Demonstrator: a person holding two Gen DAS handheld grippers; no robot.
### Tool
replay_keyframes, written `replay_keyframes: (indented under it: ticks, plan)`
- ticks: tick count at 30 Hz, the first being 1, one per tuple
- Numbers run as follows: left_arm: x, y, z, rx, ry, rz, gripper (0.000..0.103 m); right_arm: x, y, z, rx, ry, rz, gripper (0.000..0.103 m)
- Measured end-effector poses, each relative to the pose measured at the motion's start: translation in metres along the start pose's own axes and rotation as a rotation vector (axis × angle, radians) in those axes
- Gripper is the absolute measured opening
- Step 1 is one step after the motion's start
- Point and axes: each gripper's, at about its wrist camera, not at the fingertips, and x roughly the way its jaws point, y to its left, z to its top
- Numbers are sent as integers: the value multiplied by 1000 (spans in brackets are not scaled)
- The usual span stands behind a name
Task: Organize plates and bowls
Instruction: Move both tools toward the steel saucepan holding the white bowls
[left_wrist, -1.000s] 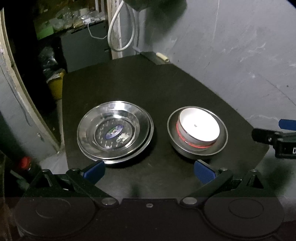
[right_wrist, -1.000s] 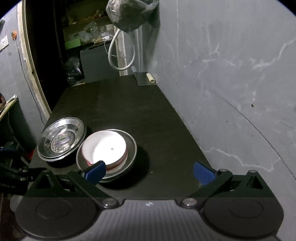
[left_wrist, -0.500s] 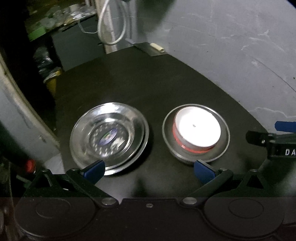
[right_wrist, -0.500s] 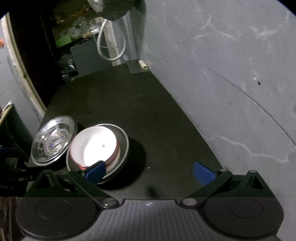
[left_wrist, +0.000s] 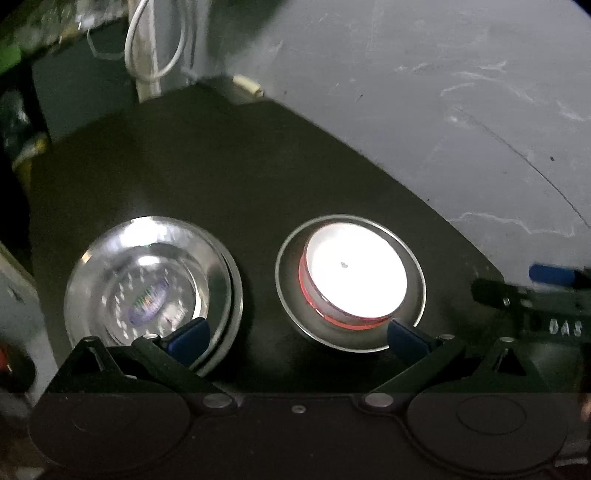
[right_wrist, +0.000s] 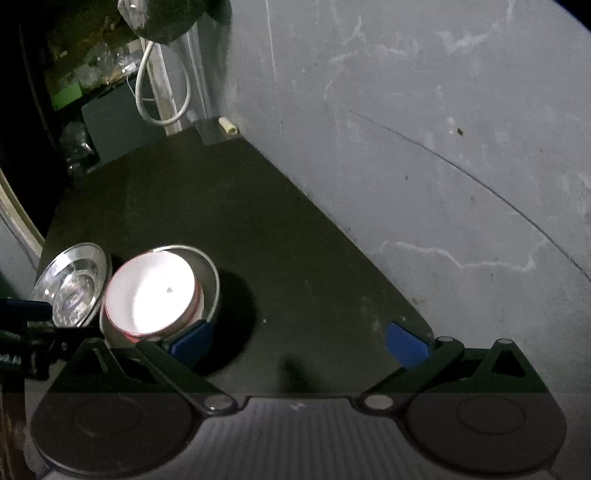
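Note:
Two stacked steel plates (left_wrist: 147, 284) lie on the left of a black table (left_wrist: 240, 177). Beside them a white bowl with a red band (left_wrist: 354, 273) sits inside a steel bowl (left_wrist: 413, 295). My left gripper (left_wrist: 295, 338) is open and empty, just in front of both stacks. My right gripper (right_wrist: 297, 341) is open and empty, its left fingertip (right_wrist: 190, 341) close in front of the steel bowl (right_wrist: 212, 280). The white bowl (right_wrist: 151, 291) and plates (right_wrist: 74, 284) also show in the right wrist view. The right gripper shows at the edge of the left wrist view (left_wrist: 546, 295).
A grey wall (left_wrist: 443, 92) runs along the table's right side. A white cable (left_wrist: 155, 44) hangs at the far end, near a small pale cylinder (left_wrist: 247, 84). Dark cluttered shelves stand beyond the table's left edge.
Both grippers have moved closer to the dishes and tilted downward. The plates and bowls have not moved.

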Motion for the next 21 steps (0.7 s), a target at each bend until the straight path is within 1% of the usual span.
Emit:
replay_keyframes:
  ticks: [2, 5, 10, 14, 16, 21]
  plan:
    - [5, 2, 1, -25, 14, -1, 102, 4, -5, 6, 4, -2, 23, 103]
    - [11, 3, 2, -79, 32, 37, 102, 18, -7, 18, -32, 34, 70, 103]
    - [14, 3, 1, -150, 43, 95, 102, 37, -3, 34, -107, 46, 135, 103]
    - [14, 5, -1, -197, 39, 133, 102, 49, 2, 42, -158, 52, 176, 103]
    - [15, 7, -2, -234, 34, 142, 102, 51, 5, 43, -183, 54, 197, 103]
    - [17, 8, -2, -283, 25, 165, 102, 61, 8, 49, -219, 68, 226, 103]
